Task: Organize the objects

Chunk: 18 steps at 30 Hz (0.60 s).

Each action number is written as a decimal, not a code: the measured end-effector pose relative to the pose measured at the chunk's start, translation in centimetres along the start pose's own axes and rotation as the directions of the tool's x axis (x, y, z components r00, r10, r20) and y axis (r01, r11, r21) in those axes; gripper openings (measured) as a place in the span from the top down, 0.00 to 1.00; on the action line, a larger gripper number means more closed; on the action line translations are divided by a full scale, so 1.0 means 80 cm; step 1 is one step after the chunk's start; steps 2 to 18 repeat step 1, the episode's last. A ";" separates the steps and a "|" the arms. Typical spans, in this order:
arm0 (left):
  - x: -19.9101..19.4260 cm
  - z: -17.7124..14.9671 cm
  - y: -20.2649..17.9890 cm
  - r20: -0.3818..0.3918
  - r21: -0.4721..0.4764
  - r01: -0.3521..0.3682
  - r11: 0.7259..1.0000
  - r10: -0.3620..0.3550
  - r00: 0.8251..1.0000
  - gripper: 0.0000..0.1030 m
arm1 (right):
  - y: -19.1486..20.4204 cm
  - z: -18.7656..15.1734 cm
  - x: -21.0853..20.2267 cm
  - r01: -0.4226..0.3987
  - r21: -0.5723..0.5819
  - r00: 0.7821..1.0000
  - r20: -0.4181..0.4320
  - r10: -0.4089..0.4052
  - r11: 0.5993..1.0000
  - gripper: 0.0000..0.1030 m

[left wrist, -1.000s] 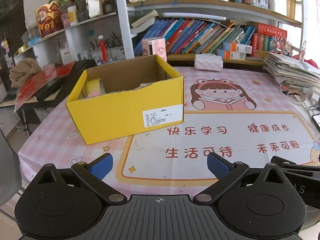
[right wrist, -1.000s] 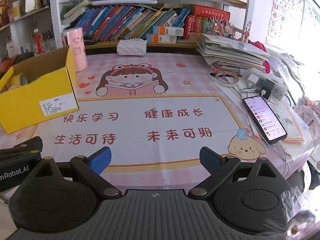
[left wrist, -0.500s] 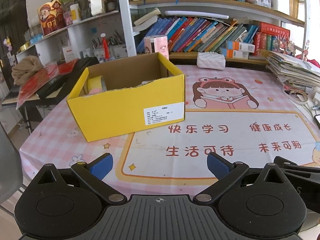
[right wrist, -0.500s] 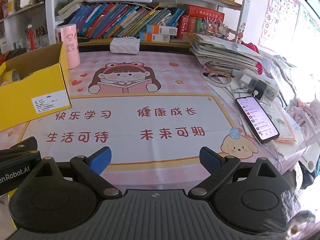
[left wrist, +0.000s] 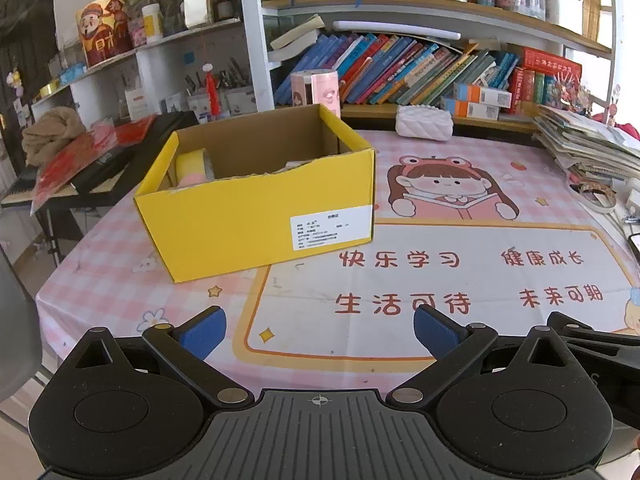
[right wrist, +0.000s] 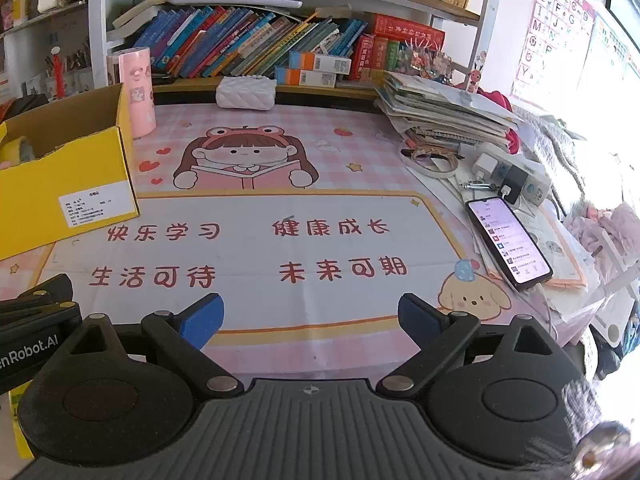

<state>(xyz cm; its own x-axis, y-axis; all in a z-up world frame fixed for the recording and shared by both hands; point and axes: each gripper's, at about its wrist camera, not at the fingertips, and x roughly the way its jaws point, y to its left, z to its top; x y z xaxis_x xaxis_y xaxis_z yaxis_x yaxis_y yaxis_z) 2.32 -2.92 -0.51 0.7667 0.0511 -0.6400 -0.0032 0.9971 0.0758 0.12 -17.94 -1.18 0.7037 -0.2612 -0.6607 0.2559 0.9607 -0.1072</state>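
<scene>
**Both claws wide and empty, box ahead**

While both claws hover over the mat's near edge, each gapes wide with nothing between its blue pads. Ahead and slightly left of the left claw (left wrist: 320,332) stands the yellow box (left wrist: 256,216), tape (left wrist: 192,164) inside. From the right claw (right wrist: 310,318), the box (right wrist: 60,200) sits far left, a phone (right wrist: 508,242) ahead-right.

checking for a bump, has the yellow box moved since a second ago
No, the box keeps its near corner beside the same star on the mat.
</scene>
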 end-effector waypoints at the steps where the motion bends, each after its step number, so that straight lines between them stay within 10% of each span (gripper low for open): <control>1: 0.001 0.001 0.002 -0.003 -0.005 0.002 1.000 -0.002 1.000 0.02 | 0.001 0.001 0.000 -0.001 -0.002 1.000 0.000 0.001 1.000 0.08; 18: 0.001 0.001 0.002 -0.003 -0.005 0.002 1.000 -0.002 1.000 0.02 | 0.001 0.001 0.000 -0.001 -0.002 1.000 0.000 0.001 1.000 0.08</control>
